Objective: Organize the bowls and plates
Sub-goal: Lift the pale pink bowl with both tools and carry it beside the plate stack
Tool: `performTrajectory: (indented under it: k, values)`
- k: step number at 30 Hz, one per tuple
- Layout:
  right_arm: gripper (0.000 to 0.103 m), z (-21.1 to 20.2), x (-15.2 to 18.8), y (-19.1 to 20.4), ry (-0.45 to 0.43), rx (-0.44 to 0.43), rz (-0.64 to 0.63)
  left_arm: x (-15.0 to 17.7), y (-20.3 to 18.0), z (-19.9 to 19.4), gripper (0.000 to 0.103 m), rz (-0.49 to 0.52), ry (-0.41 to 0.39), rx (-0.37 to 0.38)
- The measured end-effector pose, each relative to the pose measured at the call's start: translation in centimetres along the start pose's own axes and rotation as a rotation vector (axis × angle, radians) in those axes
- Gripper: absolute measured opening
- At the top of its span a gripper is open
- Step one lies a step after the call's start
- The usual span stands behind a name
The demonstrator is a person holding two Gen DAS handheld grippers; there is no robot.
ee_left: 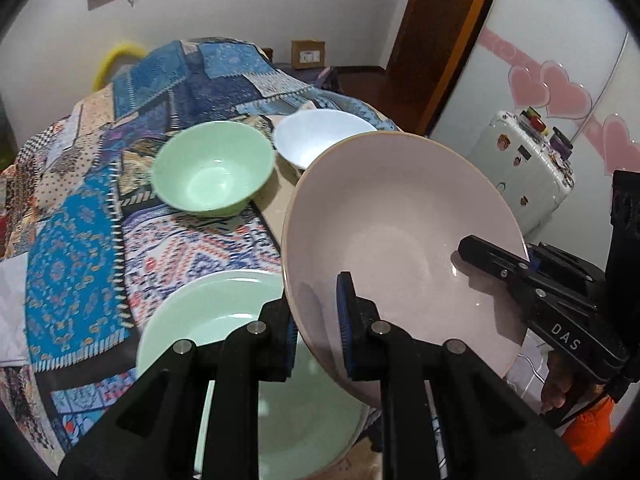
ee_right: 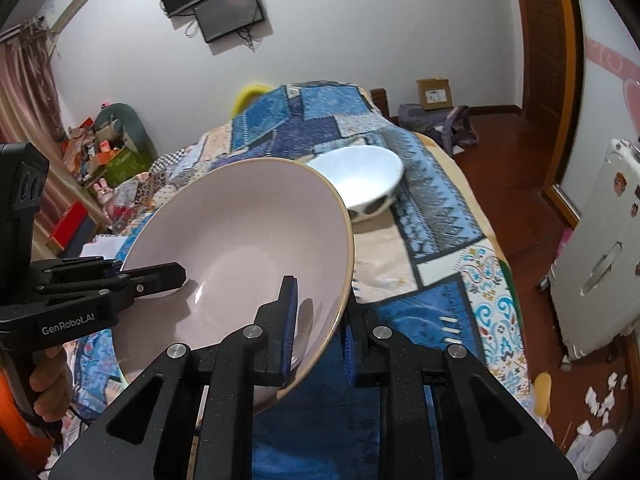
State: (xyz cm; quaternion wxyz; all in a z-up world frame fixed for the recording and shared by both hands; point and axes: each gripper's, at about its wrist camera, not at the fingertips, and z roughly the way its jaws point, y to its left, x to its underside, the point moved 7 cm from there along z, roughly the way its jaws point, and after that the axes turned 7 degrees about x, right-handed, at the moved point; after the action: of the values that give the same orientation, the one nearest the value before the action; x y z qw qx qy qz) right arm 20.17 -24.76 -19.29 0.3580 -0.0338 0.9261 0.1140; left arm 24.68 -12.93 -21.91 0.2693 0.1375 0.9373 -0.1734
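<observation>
Pink plate (ee_left: 400, 240) — held tilted in the air above the bed (ee_left: 72, 216), left tongs (ee_left: 316, 332) clamped on its 6 o'clock rim, right tongs (ee_right: 320, 332) clamped on its 3 o'clock rim — green plate (ee_left: 208, 312) lying directly beneath, nearer the left tongs.

A: Any readable text in there?
B: Two bits, both on the grippers. "DAS" in white letters on the black body of the right gripper (ee_left: 520, 266), at 4 o'clock in the left wrist view.
A: And the other one?
B: "GenRobot.AI", white on the black body of the left gripper (ee_right: 116, 270), at 8 o'clock in the right wrist view.
A: The cardboard box (ee_right: 435, 94) by the wall?
B: Has a label, at 1 o'clock there, too small to read.
</observation>
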Motion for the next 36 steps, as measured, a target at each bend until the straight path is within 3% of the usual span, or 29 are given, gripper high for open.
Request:
performTrajectory:
  k: [21,36]
  values:
    - [0.018,0.0,0.2,12.5,-0.021,-0.126,-0.163,5.6,8.4,-10.9,0.017,-0.143,-0.123,-0.101]
    - [0.018,1.9,2.5,20.3,0.036,-0.224,-0.272,11.0,15.2,-16.0,0.017,-0.269,-0.154,-0.19]
